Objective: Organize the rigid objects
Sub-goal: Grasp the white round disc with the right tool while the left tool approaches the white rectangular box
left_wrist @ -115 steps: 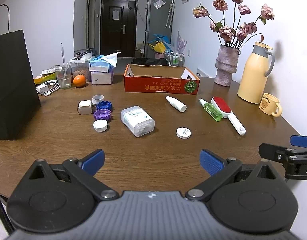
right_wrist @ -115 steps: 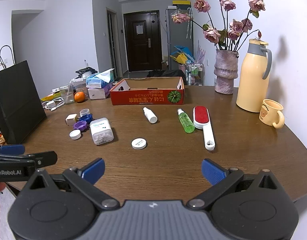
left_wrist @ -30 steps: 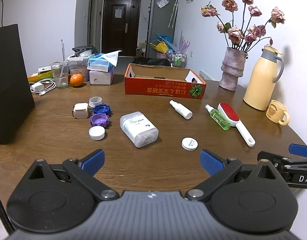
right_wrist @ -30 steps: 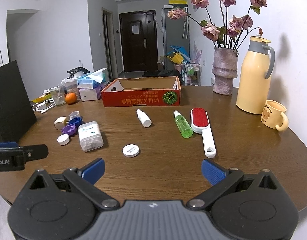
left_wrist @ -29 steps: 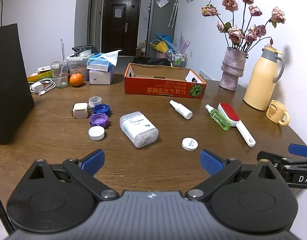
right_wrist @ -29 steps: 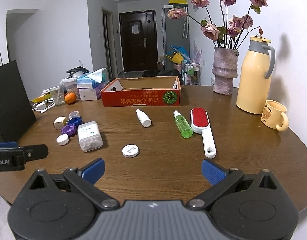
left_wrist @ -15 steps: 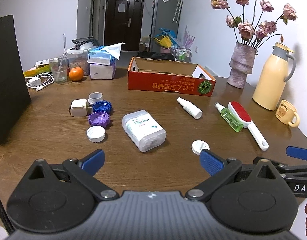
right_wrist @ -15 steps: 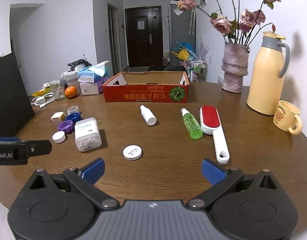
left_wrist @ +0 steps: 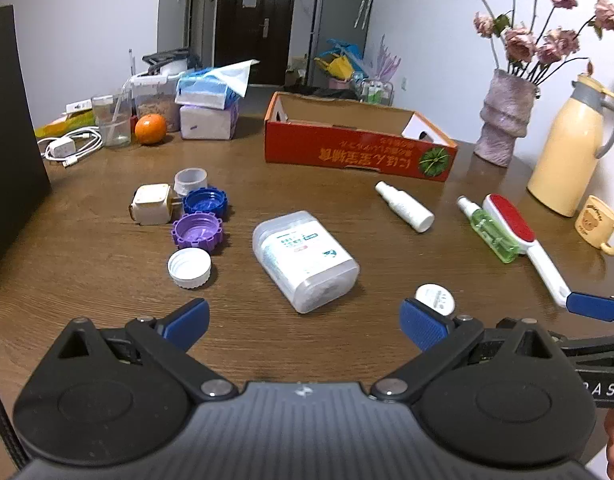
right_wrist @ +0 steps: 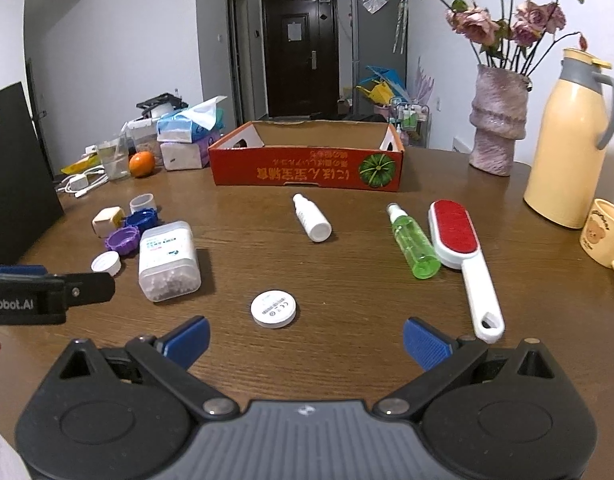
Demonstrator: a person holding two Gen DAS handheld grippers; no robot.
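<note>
Here, on a brown desk (right_wrist: pixel 347 360), the left tool (left_wrist: pixel 305 322) hangs with its blue pads spread apart, holding nothing, above a clear plastic jar (left_wrist: pixel 305 258) lying on its side. At its ten o'clock sit a purple cap (left_wrist: pixel 197 233) and a white cap (left_wrist: pixel 189 267). The right tool (right_wrist: pixel 305 342), likewise apart and empty, hovers near a white round tin (right_wrist: pixel 273 308), with a lint brush (right_wrist: pixel 463 256) at two o'clock and an open red box (right_wrist: pixel 307 170) at twelve.
</note>
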